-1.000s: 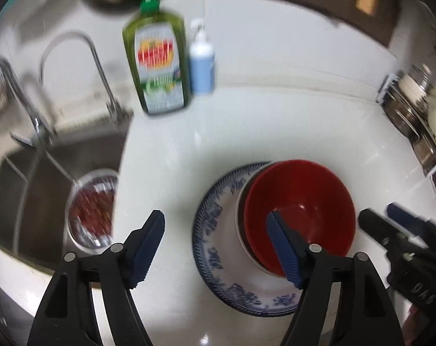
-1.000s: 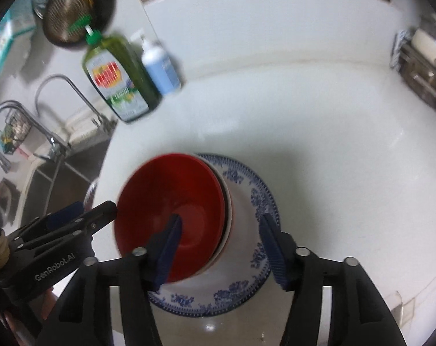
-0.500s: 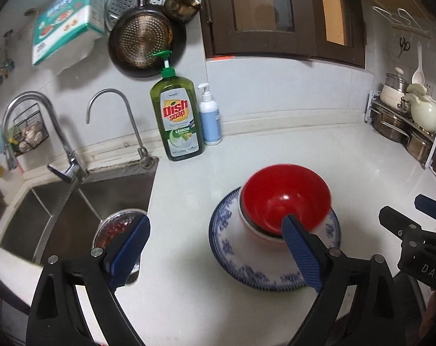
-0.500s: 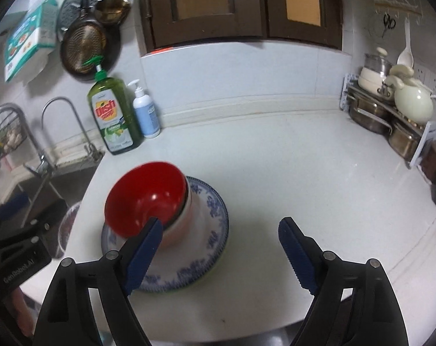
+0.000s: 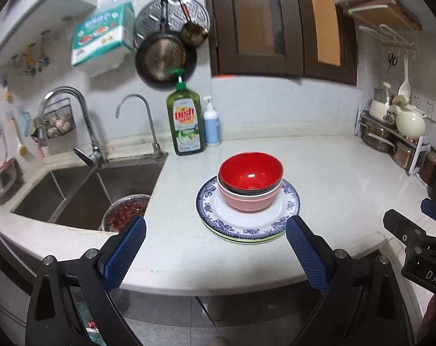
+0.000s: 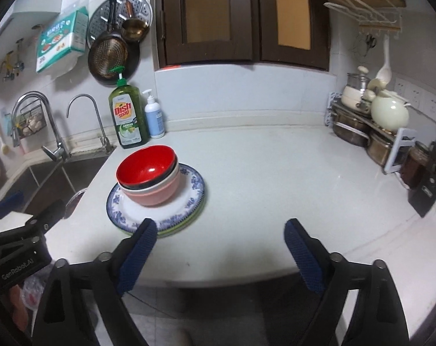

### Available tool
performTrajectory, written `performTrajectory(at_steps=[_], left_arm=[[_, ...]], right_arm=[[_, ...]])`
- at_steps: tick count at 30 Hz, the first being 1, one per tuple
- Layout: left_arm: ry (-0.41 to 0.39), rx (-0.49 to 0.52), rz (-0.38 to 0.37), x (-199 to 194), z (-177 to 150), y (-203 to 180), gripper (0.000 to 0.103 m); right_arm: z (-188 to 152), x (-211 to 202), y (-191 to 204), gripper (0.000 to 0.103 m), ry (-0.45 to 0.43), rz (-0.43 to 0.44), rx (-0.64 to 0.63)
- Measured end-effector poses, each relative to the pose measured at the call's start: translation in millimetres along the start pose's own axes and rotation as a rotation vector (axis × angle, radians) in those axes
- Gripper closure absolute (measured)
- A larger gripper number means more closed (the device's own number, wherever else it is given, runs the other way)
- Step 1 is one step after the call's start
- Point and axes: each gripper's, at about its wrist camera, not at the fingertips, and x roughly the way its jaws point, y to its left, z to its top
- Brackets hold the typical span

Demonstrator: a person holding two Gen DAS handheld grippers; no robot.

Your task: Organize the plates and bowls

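From your left wrist camera, the left gripper [image 5: 215, 239] hangs spread wide and empty over the worktop's [image 5: 327, 173] front edge. The red bowl [image 5: 251, 173] nests in a pink bowl [image 5: 248, 200] on the blue-rimmed plate [image 5: 248, 226], near the front edge, just right of the sink [image 5: 82, 190]; a green plate rim peeks beneath.

From your right wrist camera, the right gripper [image 6: 219, 243] is likewise spread, holding nothing, and the stack sits toward the worktop's left end. Bare worktop runs right to the pot rack [image 6: 370, 132]. The left gripper's body cuts off the sink corner.
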Motion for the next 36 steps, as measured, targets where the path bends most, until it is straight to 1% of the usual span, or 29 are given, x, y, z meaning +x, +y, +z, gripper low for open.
performTrajectory(at_steps=[2,6,8,10,15,25,36], left_arm=[[-0.016,-0.006,0.006,-15,-2,-2,0.001],[-0.046,-0.002,0.031,-48,-7,-6,0.000],[-0.058,0.002,0.036,-64,-10,-9,0.000],[-0.069,0.010,0.053,-75,-12,-11,0.000],[-0.086,0.014,0.059,-98,-18,-11,0.000],[-0.094,0.015,0.042,-122,-29,-5,0.000],[-0.117,0.020,0.030,-137,-30,4,0.000]], right_arm=[[-4,-13,-4,0.011,-0.013,0.003,-0.003],[-11,-41,-12,0.010,-0.031,0.030,0.004],[-14,-53,-15,0.009,-0.041,0.029,-0.001],[-18,-67,-19,0.009,-0.048,0.033,-0.007],[-29,-89,-22,0.009,-0.068,0.037,-0.002],[-43,-122,-19,0.009,-0.095,0.018,0.002],[-49,-141,-15,0.009,-0.112,0.006,0.007]])
